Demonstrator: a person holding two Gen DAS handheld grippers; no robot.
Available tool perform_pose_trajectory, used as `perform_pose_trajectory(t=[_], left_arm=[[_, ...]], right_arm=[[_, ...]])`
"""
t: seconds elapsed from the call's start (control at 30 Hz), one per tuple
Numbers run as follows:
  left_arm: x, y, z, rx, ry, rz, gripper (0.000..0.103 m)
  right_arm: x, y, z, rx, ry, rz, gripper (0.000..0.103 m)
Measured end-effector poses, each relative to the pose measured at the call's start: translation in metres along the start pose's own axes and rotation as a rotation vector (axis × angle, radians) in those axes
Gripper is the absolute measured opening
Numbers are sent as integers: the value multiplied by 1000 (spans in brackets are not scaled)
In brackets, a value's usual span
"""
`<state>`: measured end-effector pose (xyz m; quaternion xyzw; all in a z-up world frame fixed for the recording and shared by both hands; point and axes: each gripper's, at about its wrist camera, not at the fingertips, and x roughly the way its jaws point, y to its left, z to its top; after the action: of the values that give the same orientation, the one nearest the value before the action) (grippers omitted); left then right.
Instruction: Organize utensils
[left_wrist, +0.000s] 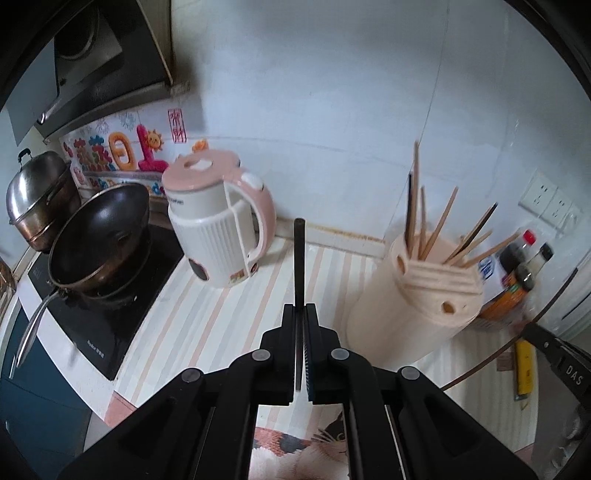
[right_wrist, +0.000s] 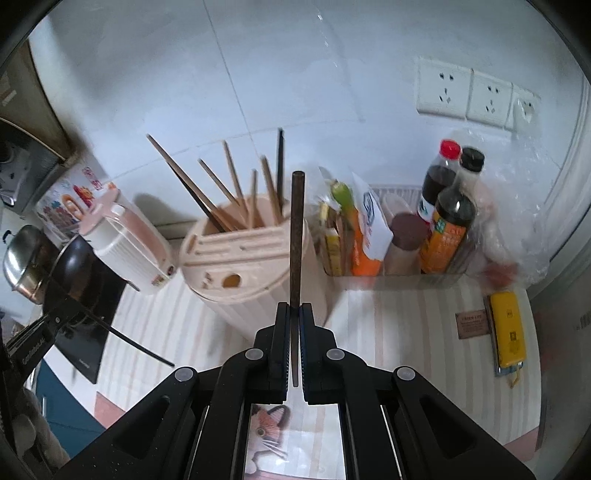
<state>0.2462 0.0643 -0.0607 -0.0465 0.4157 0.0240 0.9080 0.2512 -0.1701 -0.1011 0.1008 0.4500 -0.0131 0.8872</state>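
My left gripper (left_wrist: 300, 308) is shut on a dark chopstick (left_wrist: 299, 258) that points forward over the striped counter. My right gripper (right_wrist: 294, 306) is shut on a second dark brown chopstick (right_wrist: 296, 236), pointing at the utensil holder. The beige utensil holder (left_wrist: 424, 299) stands to the right of the left gripper, with several wooden and dark chopsticks (left_wrist: 439, 225) sticking out. In the right wrist view the holder (right_wrist: 236, 254) stands just ahead and left, with its chopsticks (right_wrist: 229, 188). The left gripper with its chopstick (right_wrist: 122, 332) shows at the left edge.
A pink and white kettle (left_wrist: 221, 221) stands by the wall. A black wok (left_wrist: 99, 236) and a steel pot (left_wrist: 37, 199) sit on the stove at left. A tray of sauce bottles (right_wrist: 447, 214) and packets stands at right, with a yellow object (right_wrist: 508, 332) on the counter.
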Motion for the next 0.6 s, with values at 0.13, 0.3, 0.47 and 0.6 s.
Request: perform_pose_trajectory(t=[0.13, 0.3, 0.47, 0.6], left_arm=[[-20, -2, 12, -1, -37, -26, 1], [-42, -7, 31, 7, -84, -56, 0], [-62, -19, 52, 26, -132, -72, 0], [-67, -18, 61, 32, -135, -86, 2]], right_arm=[[-16, 5, 12, -7, -15, 40, 5], [-39, 16, 28, -35, -51, 77, 5], [-60, 29, 50, -66, -90, 112, 5], [-67, 34, 64, -77, -75, 156, 5]])
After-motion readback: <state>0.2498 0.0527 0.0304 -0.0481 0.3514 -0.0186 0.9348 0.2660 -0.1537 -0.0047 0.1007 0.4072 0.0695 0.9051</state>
